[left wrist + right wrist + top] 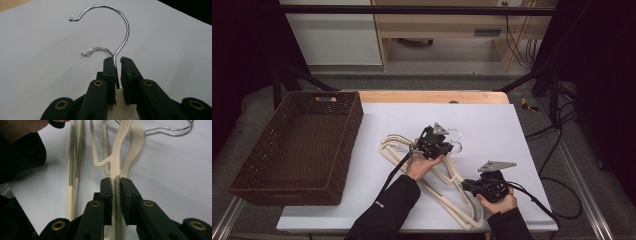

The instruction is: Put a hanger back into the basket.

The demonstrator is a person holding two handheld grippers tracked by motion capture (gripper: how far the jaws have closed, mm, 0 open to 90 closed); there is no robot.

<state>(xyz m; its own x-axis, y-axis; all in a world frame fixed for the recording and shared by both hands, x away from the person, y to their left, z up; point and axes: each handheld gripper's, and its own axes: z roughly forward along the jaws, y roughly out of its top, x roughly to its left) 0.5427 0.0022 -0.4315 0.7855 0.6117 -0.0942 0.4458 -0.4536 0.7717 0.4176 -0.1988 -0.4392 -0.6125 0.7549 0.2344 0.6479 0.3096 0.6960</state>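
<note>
Left claw clamps the top hanger's hook, right claw its arm; basket far left awaits

This looks like a lab or test room set up for recording. A white sheet-covered wooden surface sits inside a black metal frame; loose black cables trail at three o'clock, and a pale plywood cabinet stands at twelve o'clock on grey floor.
</note>
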